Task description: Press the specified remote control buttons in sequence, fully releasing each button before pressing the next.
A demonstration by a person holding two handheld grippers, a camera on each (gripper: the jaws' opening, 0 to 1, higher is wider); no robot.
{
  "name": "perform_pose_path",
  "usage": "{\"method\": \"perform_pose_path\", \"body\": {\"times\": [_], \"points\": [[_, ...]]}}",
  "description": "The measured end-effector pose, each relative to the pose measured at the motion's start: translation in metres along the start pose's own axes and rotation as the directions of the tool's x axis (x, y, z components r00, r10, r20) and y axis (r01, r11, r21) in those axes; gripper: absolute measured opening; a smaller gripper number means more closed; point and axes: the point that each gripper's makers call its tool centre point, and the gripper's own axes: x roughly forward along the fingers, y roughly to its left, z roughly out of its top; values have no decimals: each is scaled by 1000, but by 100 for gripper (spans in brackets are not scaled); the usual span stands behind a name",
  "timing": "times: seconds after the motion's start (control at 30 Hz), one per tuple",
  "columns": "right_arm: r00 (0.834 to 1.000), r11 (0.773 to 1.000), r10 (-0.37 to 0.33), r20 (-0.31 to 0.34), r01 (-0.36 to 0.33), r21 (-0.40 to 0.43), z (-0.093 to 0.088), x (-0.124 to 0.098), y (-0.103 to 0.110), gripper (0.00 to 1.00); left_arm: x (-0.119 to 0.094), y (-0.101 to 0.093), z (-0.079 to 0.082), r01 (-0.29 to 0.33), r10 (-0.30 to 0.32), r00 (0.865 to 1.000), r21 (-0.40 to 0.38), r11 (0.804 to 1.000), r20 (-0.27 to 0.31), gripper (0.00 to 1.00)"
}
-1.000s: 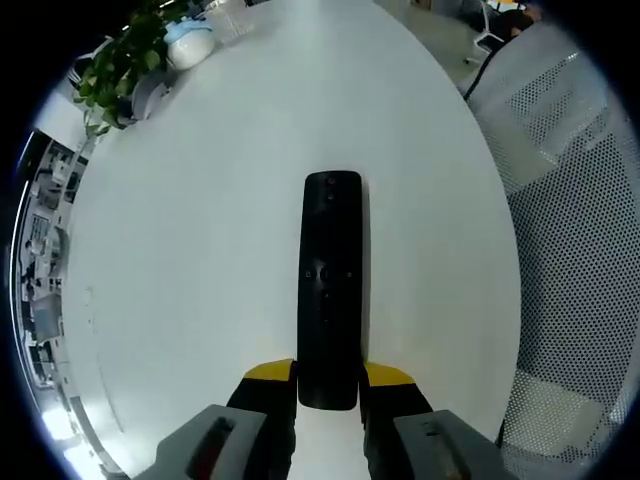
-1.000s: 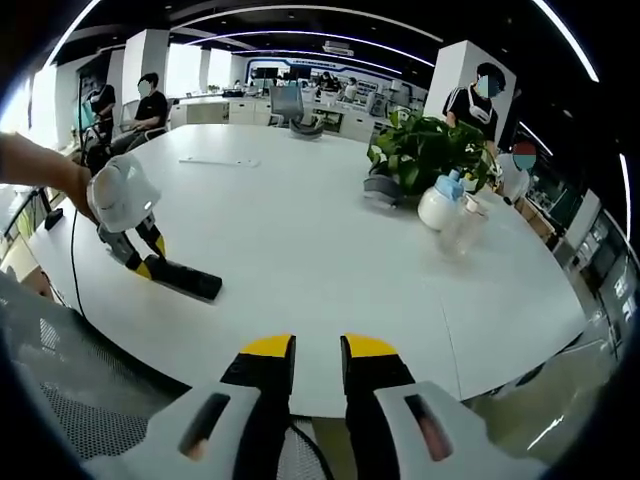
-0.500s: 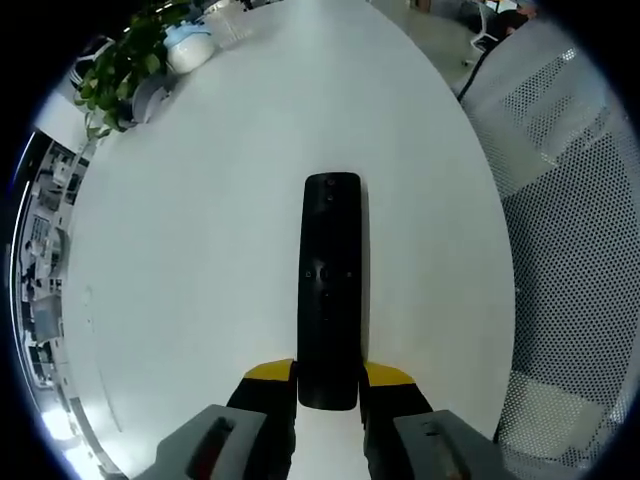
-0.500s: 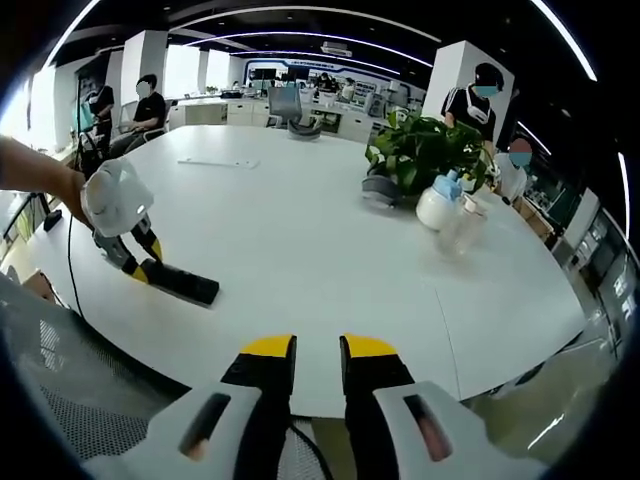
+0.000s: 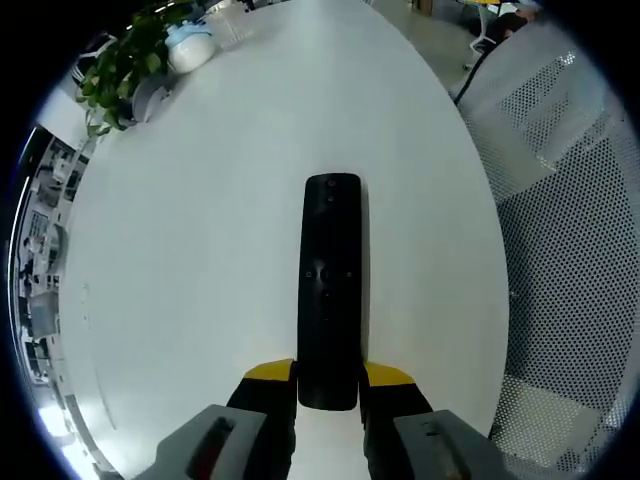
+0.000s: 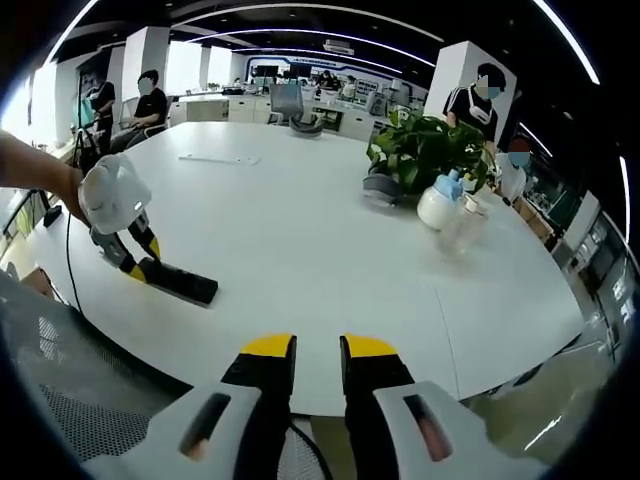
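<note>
A long black remote control (image 5: pixel 329 290) lies flat on the white table (image 5: pixel 220 220), its near end between the yellow-tipped jaws of my left gripper (image 5: pixel 329 374), which is shut on it. In the right gripper view the same remote (image 6: pixel 180 281) rests near the table's left edge, with the left gripper (image 6: pixel 137 262) clamped on its end and a person's hand behind it. My right gripper (image 6: pixel 318 348) hovers near the table's front edge, well to the right of the remote. Its jaws stand close together with a narrow gap and nothing between them.
A potted plant (image 6: pixel 425 150), a white-and-blue bottle (image 6: pixel 440 205) and a clear cup (image 6: pixel 463 228) stand at the table's far right. A mesh chair back (image 5: pixel 570 250) sits beside the table. Seated people (image 6: pixel 150 105) and desks are in the background.
</note>
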Motion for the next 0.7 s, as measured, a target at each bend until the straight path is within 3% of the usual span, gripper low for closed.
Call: {"method": "perform_pose_path", "body": {"times": [0.7], "points": [[1000,1000,5,-8,-5,-5,-1,0,2,17,0,-7,1,-1,2,1000,-17,1000,6,23]]}}
